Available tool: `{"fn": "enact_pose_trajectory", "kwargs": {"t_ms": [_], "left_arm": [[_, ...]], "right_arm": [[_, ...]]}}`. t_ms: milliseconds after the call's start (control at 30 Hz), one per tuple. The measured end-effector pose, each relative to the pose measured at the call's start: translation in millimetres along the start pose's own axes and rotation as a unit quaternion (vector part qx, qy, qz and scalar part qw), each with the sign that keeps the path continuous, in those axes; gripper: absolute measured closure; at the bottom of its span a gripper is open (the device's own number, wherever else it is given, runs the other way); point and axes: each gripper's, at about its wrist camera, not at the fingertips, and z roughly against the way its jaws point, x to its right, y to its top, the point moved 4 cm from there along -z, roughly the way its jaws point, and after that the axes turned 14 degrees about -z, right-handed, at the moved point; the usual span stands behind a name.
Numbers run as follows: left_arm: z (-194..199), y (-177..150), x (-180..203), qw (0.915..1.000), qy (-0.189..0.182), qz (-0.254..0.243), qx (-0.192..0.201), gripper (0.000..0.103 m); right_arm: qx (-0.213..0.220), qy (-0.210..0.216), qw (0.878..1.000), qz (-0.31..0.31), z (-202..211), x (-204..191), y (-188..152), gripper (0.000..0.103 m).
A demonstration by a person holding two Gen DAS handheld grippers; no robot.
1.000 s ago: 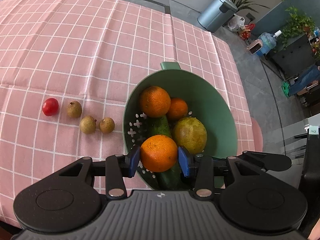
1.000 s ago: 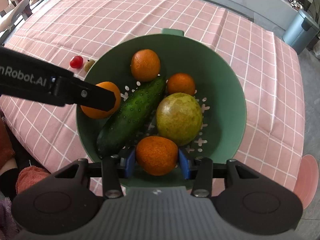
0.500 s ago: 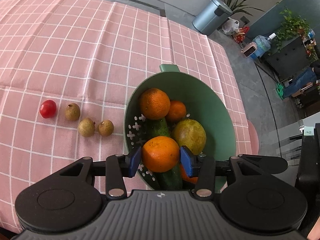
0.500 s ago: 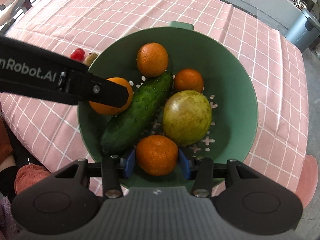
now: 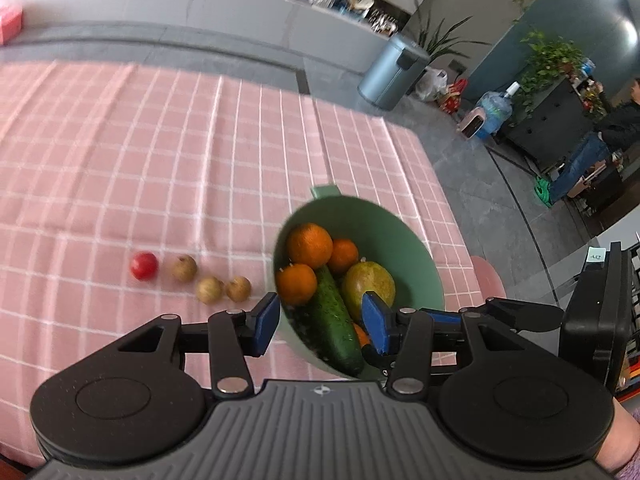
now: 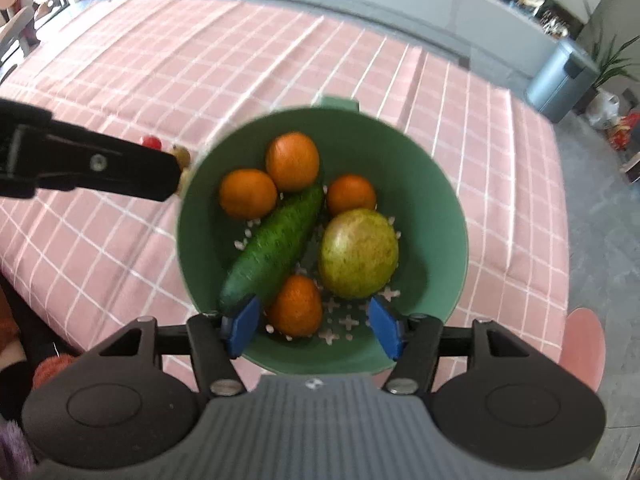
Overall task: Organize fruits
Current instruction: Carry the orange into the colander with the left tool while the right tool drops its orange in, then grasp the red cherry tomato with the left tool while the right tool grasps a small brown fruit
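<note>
green colander (image 6: 432, 200) mid-cloth: four oranges, cucumber (image 6: 276, 248), pear; left gripper (image 5: 320, 322) and right gripper (image 6: 314, 330), jaws opening, empty; risk: orange (image 6: 294, 306) at 6 o'clock rolls if nudged.

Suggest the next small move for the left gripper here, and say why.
Probably swing the left gripper, jaws opening with nothing held, toward the nearest brown fruit on the tablecloth. Four oranges already sit in the green colander; four small fruits remain outside it.
</note>
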Motion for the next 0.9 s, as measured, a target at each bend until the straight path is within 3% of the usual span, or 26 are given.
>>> {"fn": "enact_pose_trajectory", "kwargs": {"t_ms": [333,500,600,767,900], "left_arm": [[52,-5,-34,0.9954,0.025,-0.075,0.053,0.048],[50,-15,-64,0.9947,0.04,-0.078,0.053,0.048],[44,-24,-79,0.9935,0.048,-0.09,0.051,0.048],[28,-39,-94,0.9893,0.072,-0.117,0.05,0.051],[15,-46,-105,0.9881,0.068,-0.129,0.049,0.055]], "right_arm": [[0.117,0.038,0.991,-0.043,35,-51,-3,0.044],[0.177,0.066,0.98,-0.056,29,-84,-12,0.045],[0.206,0.078,0.974,-0.052,24,-104,-18,0.051],[0.205,0.071,0.974,-0.067,5,-130,-21,0.054],[0.213,0.065,0.973,-0.061,-11,-147,-24,0.06]]}}
